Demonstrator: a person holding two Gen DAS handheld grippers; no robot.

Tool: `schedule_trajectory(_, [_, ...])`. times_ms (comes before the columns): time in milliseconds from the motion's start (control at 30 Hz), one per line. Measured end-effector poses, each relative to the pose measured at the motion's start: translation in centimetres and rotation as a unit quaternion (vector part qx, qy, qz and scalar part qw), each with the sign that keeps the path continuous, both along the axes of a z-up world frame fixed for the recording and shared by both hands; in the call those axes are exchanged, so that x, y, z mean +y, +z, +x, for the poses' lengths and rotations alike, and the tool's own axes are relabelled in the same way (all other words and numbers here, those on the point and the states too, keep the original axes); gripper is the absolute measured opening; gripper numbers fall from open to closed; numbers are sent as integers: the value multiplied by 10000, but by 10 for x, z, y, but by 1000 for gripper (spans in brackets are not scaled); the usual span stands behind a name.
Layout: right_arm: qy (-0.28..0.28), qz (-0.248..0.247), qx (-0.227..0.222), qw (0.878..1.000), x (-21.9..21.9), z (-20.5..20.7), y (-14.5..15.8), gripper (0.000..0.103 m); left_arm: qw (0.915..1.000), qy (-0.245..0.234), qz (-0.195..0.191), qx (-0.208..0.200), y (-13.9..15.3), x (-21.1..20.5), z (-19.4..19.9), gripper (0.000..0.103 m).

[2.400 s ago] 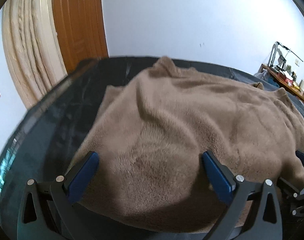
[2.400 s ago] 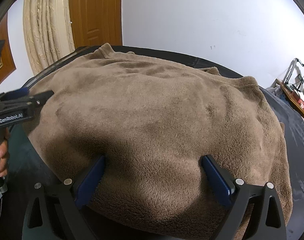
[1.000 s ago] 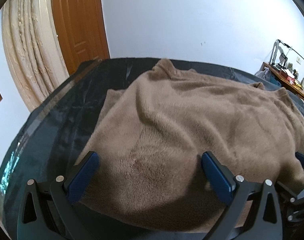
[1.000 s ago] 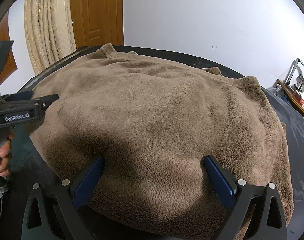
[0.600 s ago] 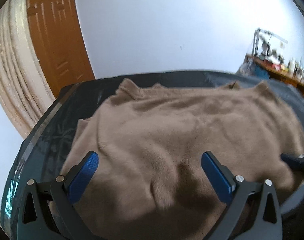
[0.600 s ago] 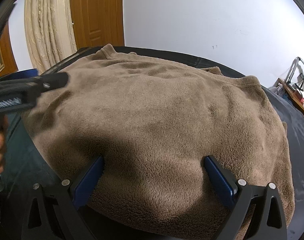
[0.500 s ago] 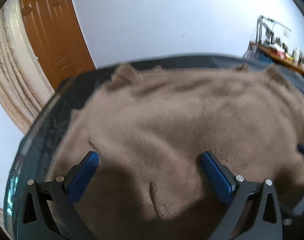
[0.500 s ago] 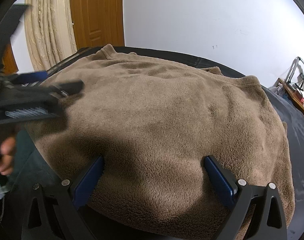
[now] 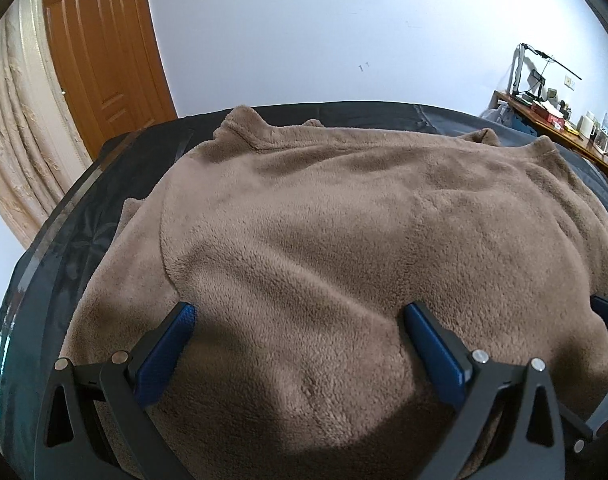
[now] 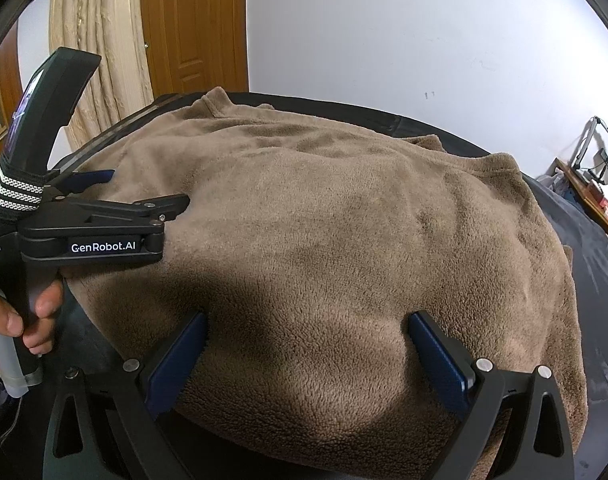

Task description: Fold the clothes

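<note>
A brown fleece garment (image 9: 343, 232) lies spread over a dark table (image 9: 80, 220), its collar at the far left; a folded layer lies on top with an edge running down the left side. It also fills the right wrist view (image 10: 343, 240). My left gripper (image 9: 300, 312) is open, its blue fingers (image 9: 164, 344) resting over the near part of the fleece; it shows from the side in the right wrist view (image 10: 144, 196). My right gripper (image 10: 307, 320) is open over the near edge, empty.
The dark table (image 10: 583, 240) has bare strips at left and right of the garment. A wooden door (image 9: 100, 56) and a cream curtain (image 9: 16, 128) stand at the back left. A cluttered desk (image 9: 559, 120) is at the far right.
My left gripper has swung right and forward over the garment, closer to the right gripper. The right gripper has hardly moved. The garment's left part now lies folded over.
</note>
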State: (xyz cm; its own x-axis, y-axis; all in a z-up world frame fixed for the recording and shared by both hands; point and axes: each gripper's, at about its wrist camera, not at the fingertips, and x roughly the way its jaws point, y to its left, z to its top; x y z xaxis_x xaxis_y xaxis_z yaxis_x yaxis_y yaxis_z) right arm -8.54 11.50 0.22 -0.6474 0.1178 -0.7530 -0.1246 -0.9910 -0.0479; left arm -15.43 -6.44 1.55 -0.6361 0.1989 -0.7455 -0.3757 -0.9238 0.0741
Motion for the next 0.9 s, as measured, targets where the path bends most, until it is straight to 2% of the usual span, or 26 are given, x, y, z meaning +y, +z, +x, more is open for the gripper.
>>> schedule_trajectory(267, [7,-56,58,10000,1,2,1,101,10000,-3,9,-5,0,0,1,103])
schedule_trajectory(467, [-161,-470,531,9974,12,20,13,102,10000,-6,33,-20,1,-1,2,103])
schedule_trajectory(567, [-305,-473,674,9961,16,35,22,102,10000,-1,32,-19,1,-1,2,103])
schedule_trajectory(733, [-1064,-727,1062,9860,45,78,38,102,10000,2,44,-27,0,-1,2,103])
schedule_trajectory(800, [-1505,-954,1106,9778,66,96,39,102,10000,4,45,-28,0,-1,2,103])
schedule_trajectory(900, [-2196,-1392,1150,9587,97,124,34,102,10000,5,50,-31,1,-1,2,103])
